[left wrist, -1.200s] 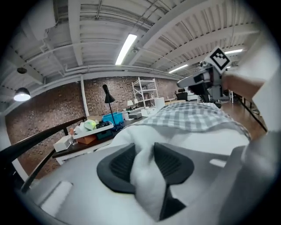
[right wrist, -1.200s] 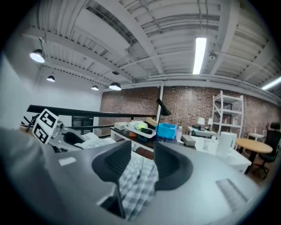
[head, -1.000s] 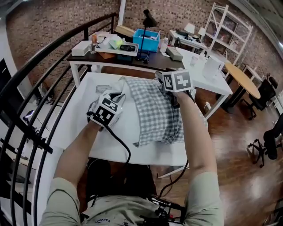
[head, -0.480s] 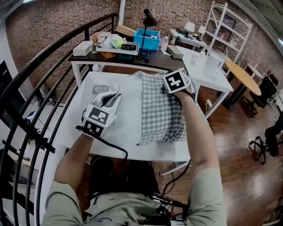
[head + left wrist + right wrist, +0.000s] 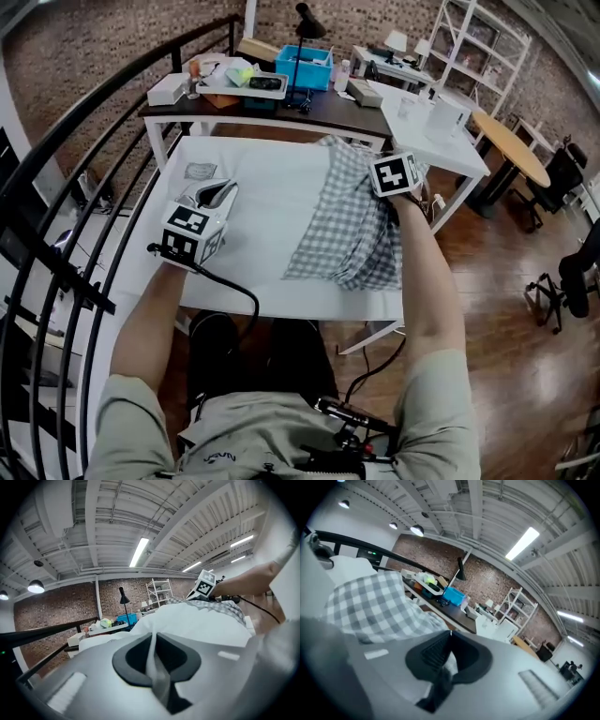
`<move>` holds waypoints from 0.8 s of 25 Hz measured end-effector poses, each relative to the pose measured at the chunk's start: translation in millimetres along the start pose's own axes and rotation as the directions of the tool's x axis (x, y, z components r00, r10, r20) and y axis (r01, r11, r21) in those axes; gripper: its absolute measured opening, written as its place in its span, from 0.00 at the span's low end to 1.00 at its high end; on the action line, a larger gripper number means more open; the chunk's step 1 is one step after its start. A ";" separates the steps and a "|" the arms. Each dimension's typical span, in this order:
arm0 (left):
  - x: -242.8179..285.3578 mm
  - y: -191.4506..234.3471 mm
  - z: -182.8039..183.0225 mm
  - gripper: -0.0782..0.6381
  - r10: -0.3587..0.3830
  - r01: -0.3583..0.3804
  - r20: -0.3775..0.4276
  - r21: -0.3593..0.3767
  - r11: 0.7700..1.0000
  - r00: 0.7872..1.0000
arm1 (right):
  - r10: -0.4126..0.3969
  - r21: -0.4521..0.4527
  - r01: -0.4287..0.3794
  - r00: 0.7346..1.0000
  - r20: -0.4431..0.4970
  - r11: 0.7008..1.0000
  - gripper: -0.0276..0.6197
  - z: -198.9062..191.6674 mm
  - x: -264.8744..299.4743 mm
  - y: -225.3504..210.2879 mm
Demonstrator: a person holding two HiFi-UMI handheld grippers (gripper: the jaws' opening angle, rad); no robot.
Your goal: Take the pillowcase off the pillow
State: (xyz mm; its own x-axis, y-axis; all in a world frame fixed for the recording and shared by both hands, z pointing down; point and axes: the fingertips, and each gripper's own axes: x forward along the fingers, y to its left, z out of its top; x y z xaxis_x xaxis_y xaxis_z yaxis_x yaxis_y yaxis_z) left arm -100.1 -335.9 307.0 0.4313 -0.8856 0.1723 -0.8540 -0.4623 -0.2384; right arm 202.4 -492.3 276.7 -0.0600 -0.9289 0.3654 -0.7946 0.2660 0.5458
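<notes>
You're in the middle of the strip-off, with the two ends pulled apart across the white table [image 5: 239,302]. Your left gripper [image 5: 217,191] sits out at nine o'clock, jaws pressed together on a fold of plain white cloth, and from the left gripper view that cloth runs straight into the white bulk of the pillow [image 5: 201,625], so that's your anchor. Your right gripper [image 5: 449,641] is over at three o'clock on the checked pillowcase [image 5: 352,225], jaws closed right down with a sliver of pale fabric caught between the pads. I read that as the edge of the case, though the sliver is too small to be sure of the check on it. The case is bunched along the three o'clock side of the table, its lower end drooping over the edge toward five o'clock, and white shows across the middle, so a good part of the pillow looks free already. How much is inside the case I can't tell, because the folds hide that end. Next move, as I judge it: hold the left hand firm and draw the right out toward three o'clock in one smooth line, keeping the cloth low and taut. The risk is the left pinch, a thin bite of fabric that could slip if you yank. If the case snags on a corner, ease off and lift a little.
</notes>
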 end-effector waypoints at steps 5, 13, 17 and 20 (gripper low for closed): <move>-14.0 -16.2 32.9 0.28 0.055 -0.063 0.059 0.139 0.988 0.997 | 0.067 0.201 -0.119 0.966 0.248 0.972 0.24 17.9 -65.2 9.5; -69.8 -107.3 48.2 0.42 -0.072 0.039 0.106 0.283 0.958 0.992 | 0.057 0.206 -0.157 0.905 0.421 0.966 0.30 -38.4 -213.6 97.5; -48.5 -127.3 7.7 0.46 -0.108 0.111 -0.026 0.282 0.953 0.994 | 0.099 0.208 -0.176 0.937 0.335 0.962 0.32 -70.0 -217.2 140.3; -32.7 -128.3 -12.9 0.38 -0.096 0.121 -0.095 0.312 0.942 0.991 | 0.124 0.222 -0.182 0.960 0.252 0.958 0.33 -89.2 -190.3 163.5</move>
State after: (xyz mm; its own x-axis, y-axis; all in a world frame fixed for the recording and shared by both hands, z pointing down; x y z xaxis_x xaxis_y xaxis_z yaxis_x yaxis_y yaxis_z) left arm -8.4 -247.1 344.3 0.4815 -0.8291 0.2843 -0.6620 -0.5566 -0.5020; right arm 137.8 -249.1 363.7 -0.3080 -0.9236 0.2282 -0.8845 0.3663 0.2888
